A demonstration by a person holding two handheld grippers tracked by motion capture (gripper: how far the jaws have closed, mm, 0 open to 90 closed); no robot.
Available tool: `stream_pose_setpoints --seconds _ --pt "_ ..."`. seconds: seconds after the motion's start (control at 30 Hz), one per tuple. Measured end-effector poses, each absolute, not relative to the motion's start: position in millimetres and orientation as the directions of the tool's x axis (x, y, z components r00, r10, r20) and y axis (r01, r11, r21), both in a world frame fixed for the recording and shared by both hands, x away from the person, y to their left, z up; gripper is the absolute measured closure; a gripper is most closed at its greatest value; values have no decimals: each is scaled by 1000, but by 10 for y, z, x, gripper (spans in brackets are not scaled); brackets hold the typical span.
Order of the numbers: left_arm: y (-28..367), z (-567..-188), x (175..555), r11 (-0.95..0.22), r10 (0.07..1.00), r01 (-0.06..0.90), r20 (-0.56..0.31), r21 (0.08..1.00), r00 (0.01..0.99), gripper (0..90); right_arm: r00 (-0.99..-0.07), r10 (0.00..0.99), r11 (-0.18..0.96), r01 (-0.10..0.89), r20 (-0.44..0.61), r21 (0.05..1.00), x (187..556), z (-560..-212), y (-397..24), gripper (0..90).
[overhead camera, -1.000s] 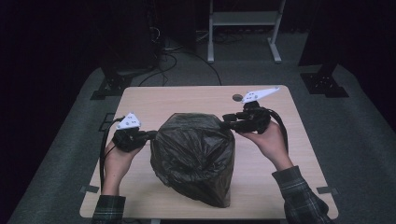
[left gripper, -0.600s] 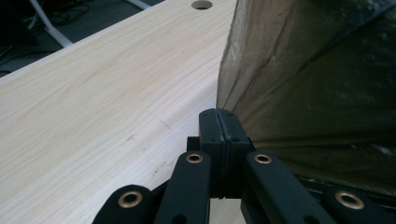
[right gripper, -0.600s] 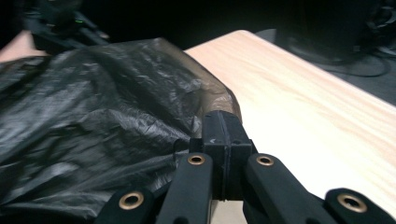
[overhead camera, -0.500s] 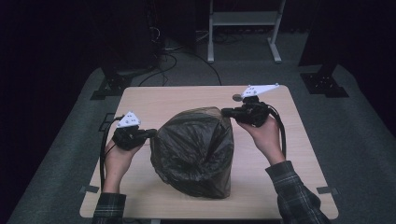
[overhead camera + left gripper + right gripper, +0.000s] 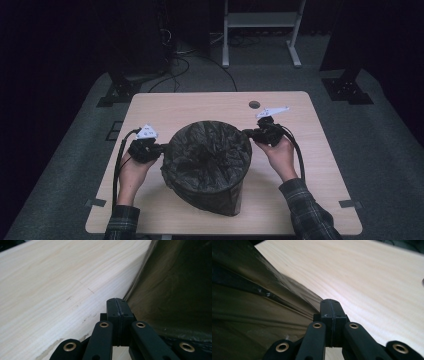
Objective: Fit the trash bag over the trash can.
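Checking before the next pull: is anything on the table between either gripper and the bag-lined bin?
Nothing visible. The left gripper and right gripper, both shut, sit right at the black bag at the bin's rim.

Left gripper jaws pressed fully together, pointing inward toward the right gripper, forearm in from below. Right gripper's jaws also closed tight, having just been closing, with nothing seen between them.
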State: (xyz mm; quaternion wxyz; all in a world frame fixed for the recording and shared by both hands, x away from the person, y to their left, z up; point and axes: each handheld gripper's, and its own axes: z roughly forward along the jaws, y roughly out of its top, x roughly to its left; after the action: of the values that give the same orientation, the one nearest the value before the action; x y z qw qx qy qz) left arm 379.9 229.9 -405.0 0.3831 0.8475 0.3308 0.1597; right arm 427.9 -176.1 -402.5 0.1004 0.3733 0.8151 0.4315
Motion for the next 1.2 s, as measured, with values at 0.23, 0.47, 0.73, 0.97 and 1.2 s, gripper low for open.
stream_pose_setpoints --seconds 0.23,0.47,0.73,0.97,1.2 --pt "2312 -4067 3790 -479 684 432 16 764 730 867 -693 706 361 528 144 769 4269 -4159 -1749 801" --pt "2510 -3838 3669 -409 690 394 -3 823 724 622 -693 711 319 470 120 823 4139 -3758 -1868 512" --pt "2660 -3769 3379 -435 688 403 8 805 726 251 -731 677 296 385 93 874 3888 -3290 -1965 327" --pt "2690 -3913 3029 -485 663 402 27 777 748 70 -808 584 288 300 81 909 3638 -2985 -1916 185" --pt "2620 -4154 2758 -538 610 362 55 761 791 0 -877 480 367 216 14 905 3448 -2813 -1684 121"
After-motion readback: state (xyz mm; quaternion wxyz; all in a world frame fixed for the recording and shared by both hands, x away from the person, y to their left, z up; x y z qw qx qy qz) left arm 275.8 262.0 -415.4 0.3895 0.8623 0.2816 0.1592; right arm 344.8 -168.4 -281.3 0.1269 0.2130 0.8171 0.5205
